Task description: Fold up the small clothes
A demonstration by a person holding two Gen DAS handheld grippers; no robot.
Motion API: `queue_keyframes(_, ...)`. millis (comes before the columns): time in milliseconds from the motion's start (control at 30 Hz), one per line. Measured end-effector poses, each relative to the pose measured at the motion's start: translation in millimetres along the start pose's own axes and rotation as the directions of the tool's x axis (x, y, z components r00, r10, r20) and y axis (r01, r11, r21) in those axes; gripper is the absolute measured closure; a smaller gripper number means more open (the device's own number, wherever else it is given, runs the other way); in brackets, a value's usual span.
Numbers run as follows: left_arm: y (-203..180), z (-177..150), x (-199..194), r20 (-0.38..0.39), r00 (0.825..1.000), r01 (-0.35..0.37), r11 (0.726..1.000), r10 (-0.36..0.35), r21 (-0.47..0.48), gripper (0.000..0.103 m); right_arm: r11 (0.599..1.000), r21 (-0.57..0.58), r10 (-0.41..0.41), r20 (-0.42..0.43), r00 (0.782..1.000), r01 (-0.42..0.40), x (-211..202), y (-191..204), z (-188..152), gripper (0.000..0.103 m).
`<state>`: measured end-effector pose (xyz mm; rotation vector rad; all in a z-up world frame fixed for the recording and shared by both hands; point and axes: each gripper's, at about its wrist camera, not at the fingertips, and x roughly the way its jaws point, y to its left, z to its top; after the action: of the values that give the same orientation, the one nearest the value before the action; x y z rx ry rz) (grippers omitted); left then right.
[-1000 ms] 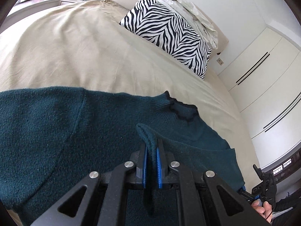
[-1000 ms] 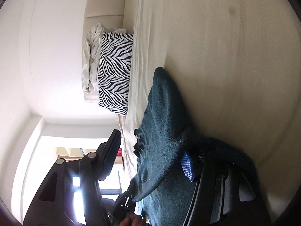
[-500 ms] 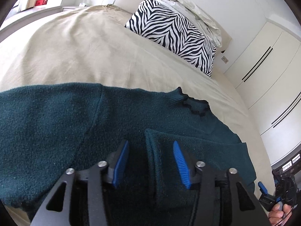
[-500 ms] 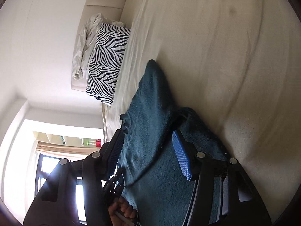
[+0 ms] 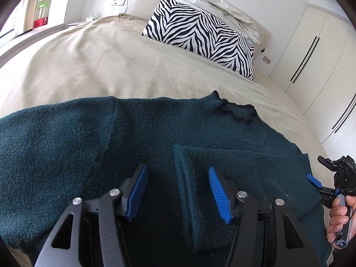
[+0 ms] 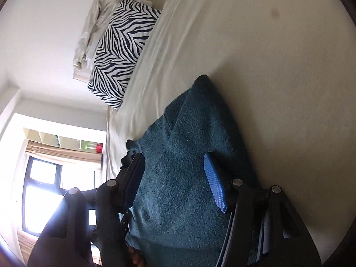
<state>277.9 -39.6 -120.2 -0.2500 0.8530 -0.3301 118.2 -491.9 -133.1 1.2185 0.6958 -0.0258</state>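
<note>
Hovering over the bed point(image 5: 93, 66), my left gripper point(image 5: 176, 194) gapes empty above the sweater's point(image 5: 66, 146) folded sleeve point(image 5: 233, 173); my right gripper point(image 6: 173, 182), lower right, also spread wide.

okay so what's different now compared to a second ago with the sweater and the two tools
The left tool has let go of the folded sleeve: its jaws were pinched on it, now they stand apart and the sleeve lies across the green sweater. The right tool was already open and has rolled. Bed and zebra pillow unchanged.
</note>
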Motion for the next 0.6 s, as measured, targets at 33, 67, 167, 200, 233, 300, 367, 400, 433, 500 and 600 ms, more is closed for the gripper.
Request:
queue_keyframes(33, 1, 0, 0, 0.002, 1.0, 0.005, 1.0, -0.005, -0.004, 0.044, 1.0, -0.005, 0.008, 0.0, 1.0, -0.008, -6, -1, -3, 0.049)
queue_keyframes(67, 3, -1, -1, 0.004, 1.0, 0.011, 1.0, -0.011, -0.009, 0.044, 1.0, -0.007, 0.003, -0.004, 1.0, -0.003, -12, -3, -5, 0.049)
queue_keyframes(167, 5, -2, -1, 0.01, 1.0, 0.027, 0.999, -0.027, -0.021, 0.044, 1.0, 0.023, -0.005, -0.002, 1.0, 0.005, -30, -9, -9, 0.049)
queue_keyframes(200, 5, -1, -1, 0.011, 1.0, 0.029, 0.999, -0.029, -0.023, 0.044, 1.0, 0.029, -0.003, -0.001, 1.0, 0.003, -35, -8, -8, 0.048)
queue_keyframes(233, 5, -2, -1, 0.012, 1.0, 0.028, 0.999, -0.028, -0.022, 0.044, 1.0, 0.026, 0.003, 0.006, 1.0, -0.004, -38, -4, -5, 0.046)
queue_keyframes(300, 4, -1, -1, 0.014, 1.0, 0.026, 0.999, -0.026, -0.019, 0.044, 1.0, 0.003, 0.018, 0.019, 1.0, -0.018, -37, 7, 5, 0.046)
queue_keyframes(367, 4, -2, 0, 0.015, 1.0, 0.026, 0.999, -0.025, -0.019, 0.044, 0.999, -0.012, 0.033, 0.027, 0.999, -0.033, -29, 21, 21, 0.046)
queue_keyframes(400, 3, -2, 0, 0.014, 1.0, 0.025, 1.0, -0.024, -0.018, 0.044, 0.998, -0.015, 0.054, 0.023, 0.998, -0.053, -22, 26, 29, 0.042)
queue_keyframes(433, 3, -2, -1, 0.014, 1.0, 0.023, 1.0, -0.023, -0.017, 0.044, 0.997, -0.006, 0.074, 0.005, 0.997, -0.073, -13, 26, 37, 0.037)
queue_keyframes(500, 3, -3, -1, 0.014, 1.0, 0.022, 1.0, -0.022, -0.015, 0.044, 0.998, 0.051, 0.039, -0.038, 0.999, -0.037, 7, 14, 45, 0.037)
queue_keyframes(600, 3, -3, -1, 0.015, 1.0, 0.023, 1.0, -0.023, -0.016, 0.044, 0.999, 0.021, 0.041, -0.038, 0.998, -0.04, 7, 6, 32, 0.037)
